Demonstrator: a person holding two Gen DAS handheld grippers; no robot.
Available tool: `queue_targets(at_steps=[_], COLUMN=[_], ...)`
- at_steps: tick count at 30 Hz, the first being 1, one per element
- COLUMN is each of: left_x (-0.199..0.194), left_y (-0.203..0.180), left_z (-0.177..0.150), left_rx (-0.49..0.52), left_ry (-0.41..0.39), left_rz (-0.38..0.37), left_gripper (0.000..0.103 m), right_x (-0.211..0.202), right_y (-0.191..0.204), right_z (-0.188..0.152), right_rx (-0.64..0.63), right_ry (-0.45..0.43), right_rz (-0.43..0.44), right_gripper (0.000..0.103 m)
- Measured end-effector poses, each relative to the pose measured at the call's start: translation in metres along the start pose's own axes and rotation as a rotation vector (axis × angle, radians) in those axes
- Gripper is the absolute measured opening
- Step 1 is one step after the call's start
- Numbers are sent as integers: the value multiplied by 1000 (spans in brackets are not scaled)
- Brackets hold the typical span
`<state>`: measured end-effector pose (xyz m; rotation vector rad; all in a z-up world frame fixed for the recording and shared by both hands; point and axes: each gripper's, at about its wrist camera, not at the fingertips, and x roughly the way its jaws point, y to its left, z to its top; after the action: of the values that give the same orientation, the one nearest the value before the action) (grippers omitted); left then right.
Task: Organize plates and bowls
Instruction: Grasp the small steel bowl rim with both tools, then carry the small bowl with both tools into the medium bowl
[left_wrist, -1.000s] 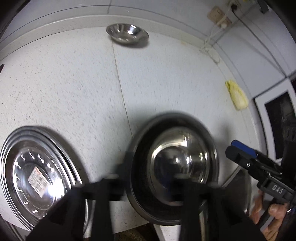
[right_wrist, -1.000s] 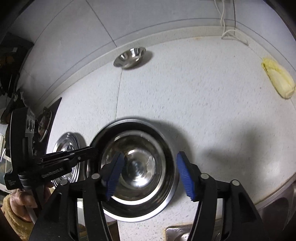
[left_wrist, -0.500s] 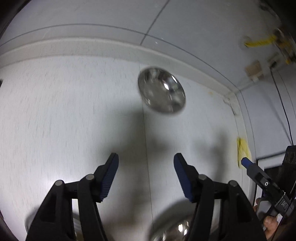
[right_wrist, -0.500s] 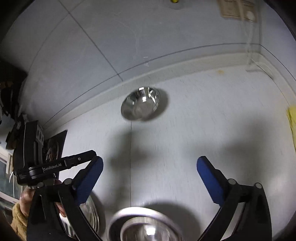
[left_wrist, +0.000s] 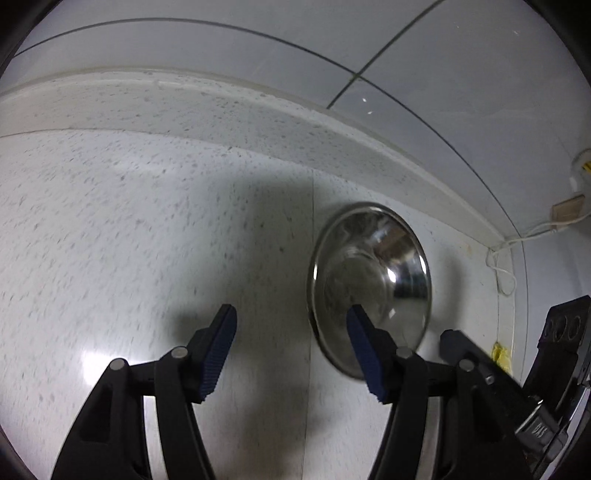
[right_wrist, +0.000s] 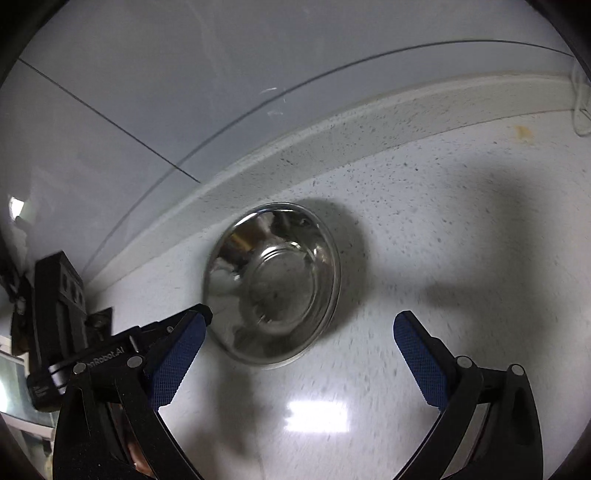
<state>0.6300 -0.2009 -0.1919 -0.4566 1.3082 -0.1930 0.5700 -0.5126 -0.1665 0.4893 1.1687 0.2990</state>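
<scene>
A small shiny steel bowl (left_wrist: 369, 288) (right_wrist: 273, 284) sits upright on the white speckled counter (left_wrist: 110, 240) near the back wall. My left gripper (left_wrist: 291, 347) is open and empty. Its right fingertip overlaps the bowl's near rim, and the bowl lies to the right of the gap. My right gripper (right_wrist: 299, 354) is open wide and empty. The bowl sits just beyond its two blue pads (right_wrist: 177, 358), a little left of centre. Each gripper shows at the edge of the other's view. The plates and the larger bowl are out of view.
The raised counter backsplash (right_wrist: 332, 140) and the tiled wall (left_wrist: 443, 74) stand right behind the bowl. A white cable (left_wrist: 506, 258) and a wall socket (left_wrist: 567, 210) are in the right corner. A bit of yellow cloth (left_wrist: 500, 350) lies at the right.
Both grippers have moved forward from the plate and large bowl at the front to the small bowl at the back. The bowl now looms large, and the right gripper has opened wider.
</scene>
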Motion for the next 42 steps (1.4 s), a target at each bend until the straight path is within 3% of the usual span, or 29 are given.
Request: queue_targets(at_steps=[1,2,3,5,10,12,14,16,20,24,28,35,42], left_x=[4,7,7,10,11,15,22,21,-7,-65,-134,-227,-236], left_y=[1,1,2,-2,-8,-13,-13,-11,-6,-23,-35,-55,-71], left_z=[3,4,4,8,11,13,14,14,15,12,-6,-88,-203], left_rx=[-2,-6,-5,16,54,56,44,34,21,55,75,123,201], left_ry=[4,4,-12,-22,-34,-35,11,14,-19,-113,-180,-230,-123], left_rz=[5,11,9,11,12,-8,-52,-56,-90,-78,-114,-182,-269], left_gripper=[60,60,60,59,58,44,16,11,9,9,9,9,9], right_x=[5,12,16,24,37,40,44,45,31,3,-45,-154,-222], right_y=[-1,-1,-1,0,-2,-1,1,4,9,30,56,95,67], right_z=[2,3,7,13,17,17,17,18,21,22,15,-49,-171], right_rx=[-6,-14,-20,-25,-51,-57,-58,-49,-24,-36,-57,-151,-140], right_ry=[4,10,13,21,29,30,43,51,10,-39,-102,-209,-212], right_rz=[-10,-30,-42,-62,-95,-96,-88,-73,-53,-34,-2,3,5], right_gripper=[98,87,69,55,33,20,18,19,17,17,17,17,17])
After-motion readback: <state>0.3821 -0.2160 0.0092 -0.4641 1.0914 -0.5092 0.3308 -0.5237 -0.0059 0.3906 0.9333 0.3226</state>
